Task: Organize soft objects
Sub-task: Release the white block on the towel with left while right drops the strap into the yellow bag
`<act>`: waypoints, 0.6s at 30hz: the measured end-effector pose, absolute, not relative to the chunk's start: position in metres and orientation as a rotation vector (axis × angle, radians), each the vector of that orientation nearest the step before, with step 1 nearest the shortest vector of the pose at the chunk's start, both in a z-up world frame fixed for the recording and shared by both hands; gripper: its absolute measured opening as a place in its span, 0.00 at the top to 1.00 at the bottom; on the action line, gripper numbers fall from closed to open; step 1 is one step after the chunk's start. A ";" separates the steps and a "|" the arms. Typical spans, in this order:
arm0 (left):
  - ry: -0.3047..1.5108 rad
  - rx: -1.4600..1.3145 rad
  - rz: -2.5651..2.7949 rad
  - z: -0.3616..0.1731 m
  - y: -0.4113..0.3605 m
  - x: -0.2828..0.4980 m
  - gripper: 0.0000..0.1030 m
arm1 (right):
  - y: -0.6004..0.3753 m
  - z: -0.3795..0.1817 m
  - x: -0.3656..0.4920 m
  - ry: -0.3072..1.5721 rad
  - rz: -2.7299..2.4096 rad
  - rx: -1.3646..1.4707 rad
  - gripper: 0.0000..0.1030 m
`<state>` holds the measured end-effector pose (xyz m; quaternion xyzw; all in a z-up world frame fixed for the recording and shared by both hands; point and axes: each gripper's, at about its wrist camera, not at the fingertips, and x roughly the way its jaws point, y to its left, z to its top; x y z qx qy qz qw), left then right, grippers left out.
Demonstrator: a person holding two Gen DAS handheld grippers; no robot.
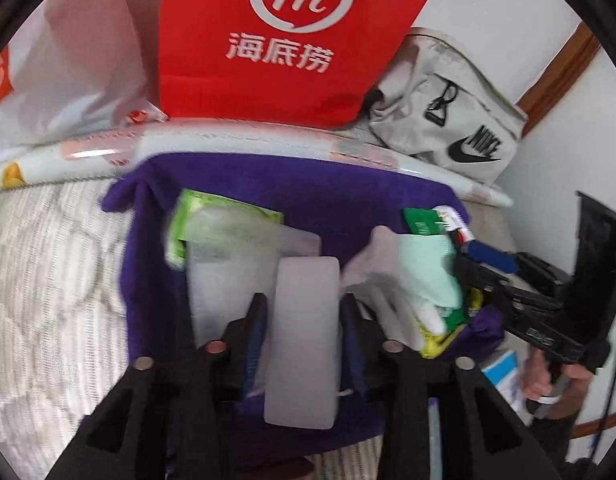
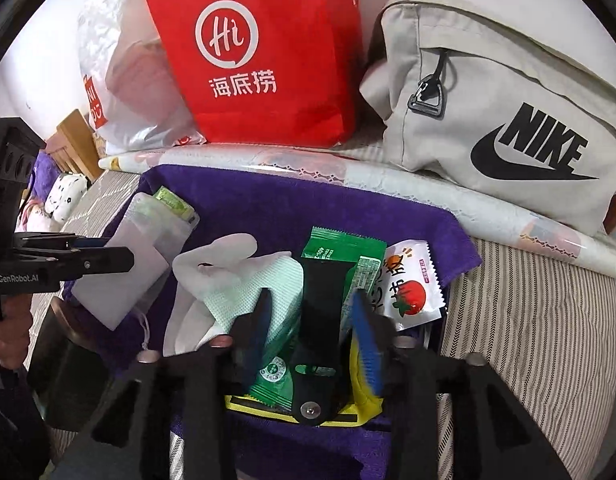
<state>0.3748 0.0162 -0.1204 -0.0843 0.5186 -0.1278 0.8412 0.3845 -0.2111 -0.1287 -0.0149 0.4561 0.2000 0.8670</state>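
1. Quilted, striped bedding (image 2: 520, 320) carries a plush purple towel (image 2: 348, 216); behind stand one glossy red paper bag (image 2: 263, 52), one crinkled white plastic bag (image 2: 119, 80) and one beige canvas bag (image 2: 508, 120).
2. On the towel lie soft packets: one frosted translucent pouch (image 1: 303, 340), one green wet-wipe pack (image 1: 195, 216), one white-and-mint mesh cloth (image 2: 243, 276), one green foil sachet (image 2: 340, 248), one tomato-print sachet (image 2: 412, 284) and one black strap (image 2: 320, 320).
3. Left tongs (image 1: 303, 332) stand parted around the pouch, pads apart from it.
4. Right tongs (image 2: 312, 332) stand parted astride the strap.

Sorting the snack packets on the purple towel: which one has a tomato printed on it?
The white sachet at the right edge of the purple towel, beside the green packet; the others are green or yellow, without fruit pictures.
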 end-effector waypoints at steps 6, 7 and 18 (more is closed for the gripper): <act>1.059 -0.092 -0.179 -0.111 0.021 0.366 0.40 | -0.217 -0.116 0.376 0.916 0.390 -0.013 0.34; 1.050 -0.080 -0.168 -0.108 0.024 0.363 0.40 | -0.219 -0.113 0.374 0.915 0.388 -0.004 0.34; 0.977 -0.030 -0.153 -0.071 0.022 0.316 0.40 | -0.225 -0.078 0.330 0.865 0.338 0.019 0.34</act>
